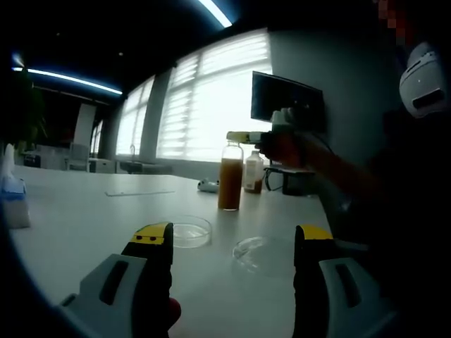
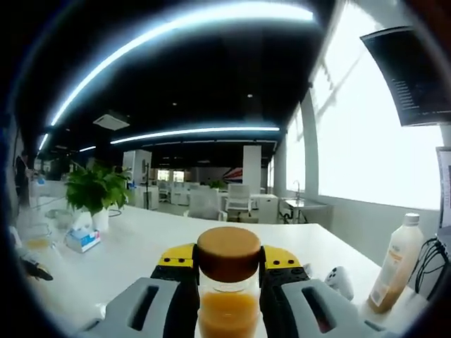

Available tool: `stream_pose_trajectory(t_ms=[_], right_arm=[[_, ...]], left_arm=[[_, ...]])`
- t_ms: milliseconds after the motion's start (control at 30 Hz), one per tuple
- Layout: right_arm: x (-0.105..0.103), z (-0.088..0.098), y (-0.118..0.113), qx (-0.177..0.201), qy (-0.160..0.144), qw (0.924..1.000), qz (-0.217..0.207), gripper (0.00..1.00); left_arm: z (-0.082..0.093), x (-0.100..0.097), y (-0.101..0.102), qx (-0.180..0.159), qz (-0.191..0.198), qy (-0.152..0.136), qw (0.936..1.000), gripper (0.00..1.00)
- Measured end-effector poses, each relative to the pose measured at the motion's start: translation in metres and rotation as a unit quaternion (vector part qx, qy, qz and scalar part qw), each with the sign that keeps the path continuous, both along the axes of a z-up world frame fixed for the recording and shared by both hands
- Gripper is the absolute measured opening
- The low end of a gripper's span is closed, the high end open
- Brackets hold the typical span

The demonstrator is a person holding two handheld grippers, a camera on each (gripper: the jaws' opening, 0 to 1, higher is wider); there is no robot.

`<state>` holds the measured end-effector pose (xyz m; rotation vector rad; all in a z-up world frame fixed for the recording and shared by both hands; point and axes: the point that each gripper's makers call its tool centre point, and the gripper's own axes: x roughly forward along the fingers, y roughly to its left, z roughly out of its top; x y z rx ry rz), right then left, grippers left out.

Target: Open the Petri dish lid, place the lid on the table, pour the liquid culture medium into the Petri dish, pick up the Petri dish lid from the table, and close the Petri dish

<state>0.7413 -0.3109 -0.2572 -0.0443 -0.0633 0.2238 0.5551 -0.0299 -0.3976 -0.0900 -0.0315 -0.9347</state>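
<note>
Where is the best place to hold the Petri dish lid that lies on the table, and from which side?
Take the Petri dish lid by its thin rim, from above, jaws across its width. It lies flat and shallow beside the open Petri dish, so I judge a sideways approach would only push it.

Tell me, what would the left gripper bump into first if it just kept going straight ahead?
Probably the open Petri dish on the table; it lies just past the left gripper, nearer one finger. The lid lies beside it, about as close, so depth is hard to judge. The bottle stands farther back.
</note>
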Motion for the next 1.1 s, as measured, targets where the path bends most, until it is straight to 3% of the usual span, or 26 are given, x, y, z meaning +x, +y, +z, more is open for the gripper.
stream_pose_trajectory(t_ms=[400,800,1100], right_arm=[[-0.009,0.014,0.0,0.002,-0.014,0.9999,0.0,0.28],[-0.046,0.024,0.009,0.013,-0.035,0.9991,0.022,0.28],[-0.06,0.007,0.005,0.035,-0.023,0.9989,0.018,0.28]], left_arm=[[0.001,0.0,0.0,-0.001,0.0,-0.001,1.0,0.61],[0.003,-0.001,0.001,-0.008,-0.001,0.0,1.0,0.6],[0.002,-0.002,0.0,-0.005,-0.003,0.0,1.0,0.59]])
